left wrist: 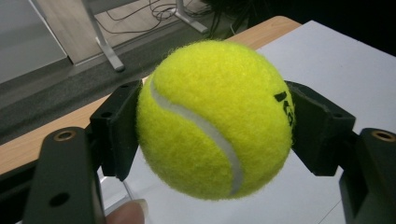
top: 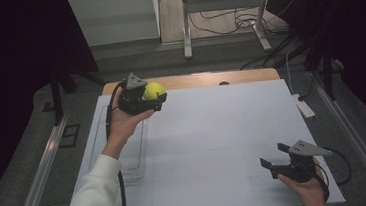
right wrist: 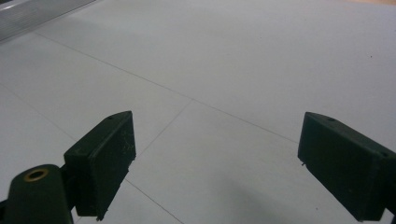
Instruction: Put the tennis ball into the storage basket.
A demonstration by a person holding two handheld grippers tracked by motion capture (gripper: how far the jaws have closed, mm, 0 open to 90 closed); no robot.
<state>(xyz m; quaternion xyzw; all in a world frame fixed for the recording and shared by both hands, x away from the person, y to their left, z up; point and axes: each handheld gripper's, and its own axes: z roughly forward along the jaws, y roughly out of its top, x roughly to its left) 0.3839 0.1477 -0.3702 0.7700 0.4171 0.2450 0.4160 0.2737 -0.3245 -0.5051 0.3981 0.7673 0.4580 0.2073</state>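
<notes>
A yellow tennis ball (top: pixel 153 91) is held above the table's far left part by my left gripper (top: pixel 151 96), which is shut on it. In the left gripper view the ball (left wrist: pixel 212 119) sits between the two black jaws, pressed from both sides, with a white seam curving across it. My right gripper (top: pixel 275 158) rests low near the table's front right corner, open, with nothing between its jaws. In the right gripper view the right gripper (right wrist: pixel 217 163) shows both jaws wide apart over the bare white tabletop (right wrist: pixel 233 70).
A clear shallow tray (top: pixel 134 152) lies on the white table surface at the left, under my left forearm. A wooden strip (top: pixel 204 79) runs along the table's far edge. A white remote-like object (top: pixel 304 106) lies at the right edge. Metal rails flank the table.
</notes>
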